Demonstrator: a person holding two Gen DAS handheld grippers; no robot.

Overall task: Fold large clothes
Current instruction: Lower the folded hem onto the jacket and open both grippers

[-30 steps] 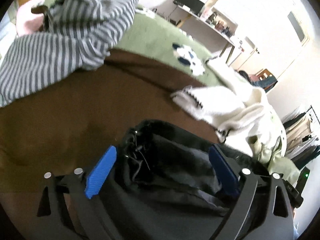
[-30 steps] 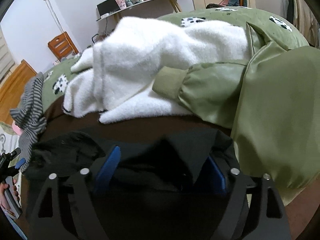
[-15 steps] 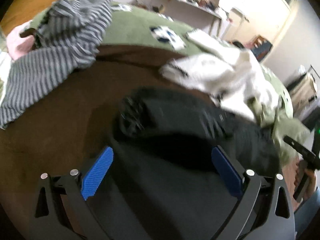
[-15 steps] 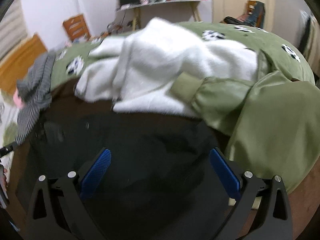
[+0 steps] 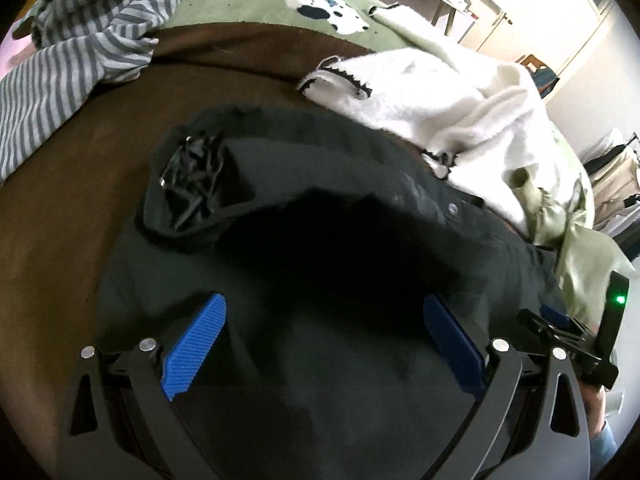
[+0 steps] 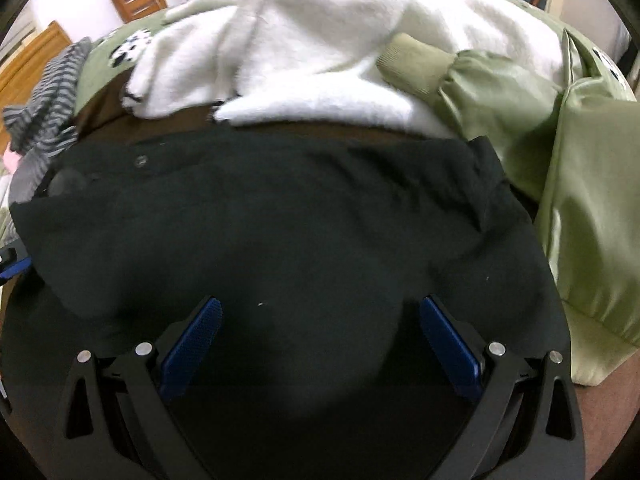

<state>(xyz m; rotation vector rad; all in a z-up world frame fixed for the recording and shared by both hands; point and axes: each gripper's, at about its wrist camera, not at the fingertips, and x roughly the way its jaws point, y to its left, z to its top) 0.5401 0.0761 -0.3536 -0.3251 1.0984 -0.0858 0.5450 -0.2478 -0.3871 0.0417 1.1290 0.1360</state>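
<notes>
While my two grippers, left gripper [image 5: 324, 340] and right gripper [image 6: 320, 344], are hanging spread wide, holding nothing, one soft black coat [image 6: 280, 220] is lying flat on the brown blanket [image 5: 72, 184] beside one fluffy white sweater [image 6: 320, 40].

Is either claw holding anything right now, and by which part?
Nothing held. Left claw and right claw both gape open over the black garment.

Text on black garment [image 5: 360, 240]: none legible.
Text on bed cover [image 5: 248, 4]: none; animal print only.
Labels, brands, numbers: none readable.
</notes>
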